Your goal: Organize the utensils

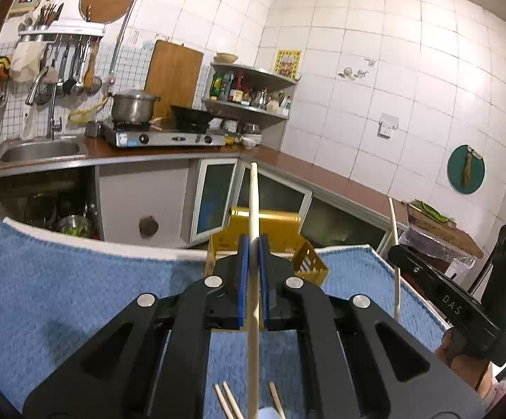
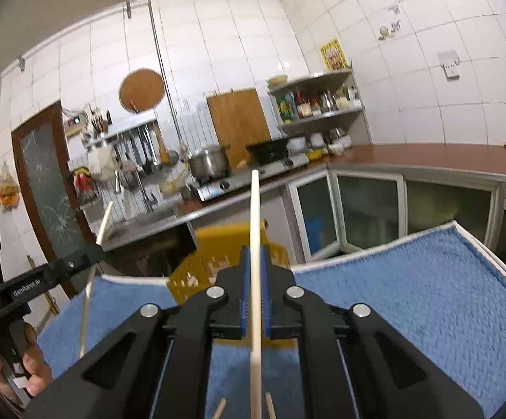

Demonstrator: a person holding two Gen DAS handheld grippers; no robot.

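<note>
My left gripper [image 1: 253, 244] is shut on a pale wooden chopstick [image 1: 254, 202] that stands upright between the blue pads, above the blue towel [image 1: 60, 286]. My right gripper [image 2: 255, 255] is shut on another pale chopstick [image 2: 255, 209], also upright. A yellow slotted utensil basket [image 1: 277, 221] stands on the towel just beyond both grippers; it also shows in the right wrist view [image 2: 214, 241]. Loose chopsticks [image 1: 228, 399] lie on the towel below the left gripper, and more [image 2: 219, 408] below the right one. Each gripper shows in the other's view: the right one [image 1: 397, 255], the left one [image 2: 94, 248].
The towel covers a white-edged table [image 2: 490, 244]. Beyond it runs an L-shaped kitchen counter [image 1: 322, 174] with a sink [image 1: 39, 152], a gas stove with a steel pot [image 1: 134, 106] and a corner shelf of bottles [image 1: 249, 94]. A cutting board leans on the tiled wall.
</note>
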